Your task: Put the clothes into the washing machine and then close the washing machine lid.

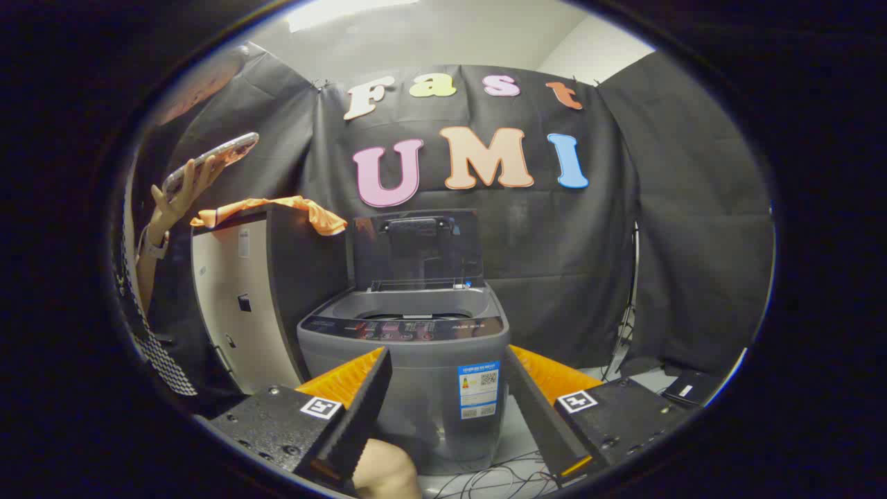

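1. Clothes [277, 210]: one orange garment lies draped over the top of the cabinet [235, 305], just beside the washing machine [416, 360], whose lid [416, 249] stands upright.
2. We note the gripper [443, 402] has its fingers spread apart, holding nothing.
3. We judge it best to approach the garment's bunched end and grip a thick fold.

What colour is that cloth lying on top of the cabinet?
Orange; the cloth shows clearly in the gripper view.
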`<move>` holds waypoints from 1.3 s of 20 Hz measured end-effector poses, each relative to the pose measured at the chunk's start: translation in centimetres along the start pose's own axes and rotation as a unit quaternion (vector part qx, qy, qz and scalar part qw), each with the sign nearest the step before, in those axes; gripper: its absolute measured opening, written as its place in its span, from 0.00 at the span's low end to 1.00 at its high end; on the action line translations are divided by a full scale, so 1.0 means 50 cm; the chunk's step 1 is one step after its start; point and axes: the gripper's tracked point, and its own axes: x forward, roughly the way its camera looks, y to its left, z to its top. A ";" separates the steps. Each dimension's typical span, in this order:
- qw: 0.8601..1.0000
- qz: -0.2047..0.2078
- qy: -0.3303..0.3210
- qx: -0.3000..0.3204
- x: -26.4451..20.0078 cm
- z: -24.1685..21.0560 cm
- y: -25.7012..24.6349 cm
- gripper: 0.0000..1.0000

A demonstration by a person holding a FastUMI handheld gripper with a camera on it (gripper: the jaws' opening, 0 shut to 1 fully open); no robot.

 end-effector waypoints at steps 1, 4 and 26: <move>1.000 0.002 0.000 -0.001 0.000 0.000 0.002 0.97; 1.000 0.003 0.000 -0.002 0.000 0.001 0.003 0.97; 1.000 -0.004 -0.002 -0.005 -0.002 0.003 -0.003 0.97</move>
